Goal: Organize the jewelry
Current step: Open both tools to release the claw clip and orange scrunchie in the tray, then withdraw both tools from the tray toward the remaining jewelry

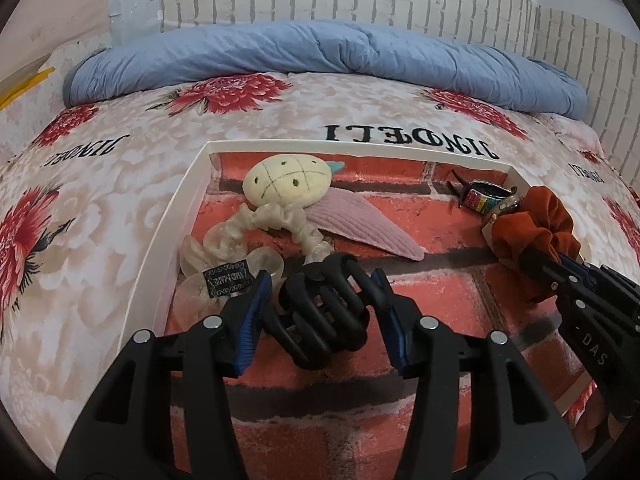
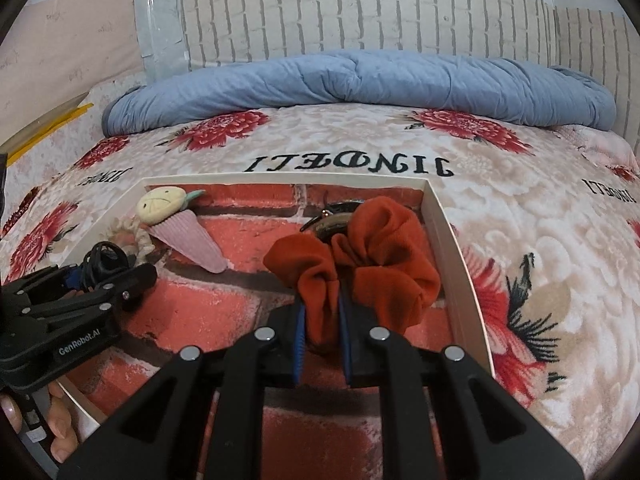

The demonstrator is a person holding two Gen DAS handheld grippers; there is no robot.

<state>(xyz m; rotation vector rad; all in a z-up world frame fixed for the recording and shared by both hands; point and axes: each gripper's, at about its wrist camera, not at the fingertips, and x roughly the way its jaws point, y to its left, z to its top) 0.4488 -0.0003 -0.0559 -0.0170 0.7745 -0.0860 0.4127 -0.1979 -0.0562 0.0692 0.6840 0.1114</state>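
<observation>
A cream plush bedspread printed with red flowers [image 1: 100, 208] stretches away ahead of both grippers, with a rolled blue quilt [image 1: 320, 52] along its far edge against a pale brick-patterned wall. On the spread, directly under the tools, sits a shallow white-walled tray lined with a red brick print [image 1: 188, 216].

The left gripper [image 1: 318, 312] stands about half open, its blue-padded jaws on either side of a black plastic claw hair clip [image 1: 320, 316] that rests on the tray floor; the left pad lies against the clip, while contact on the right pad cannot be told. Just beyond the fingertips lies a cream translucent ruffled scrunchie with a small black label [image 1: 240, 236], and past that a pink ribbed snap clip topped with a cream plush pineapple [image 1: 296, 184].

The right gripper [image 2: 323, 312] is narrowed almost shut, pinching a fold of a rust-orange fabric scrunchie [image 2: 380, 256] that bulges up and to the right of its fingertips, near the tray's right wall. Just behind the scrunchie, toward the far right corner, lies a dark claw clip with a rainbow-striped band [image 1: 486, 200], partly hidden in the right wrist view.

A person's fingertips [image 2: 60, 428] show below the left gripper's body at the near left edge of the tray.
</observation>
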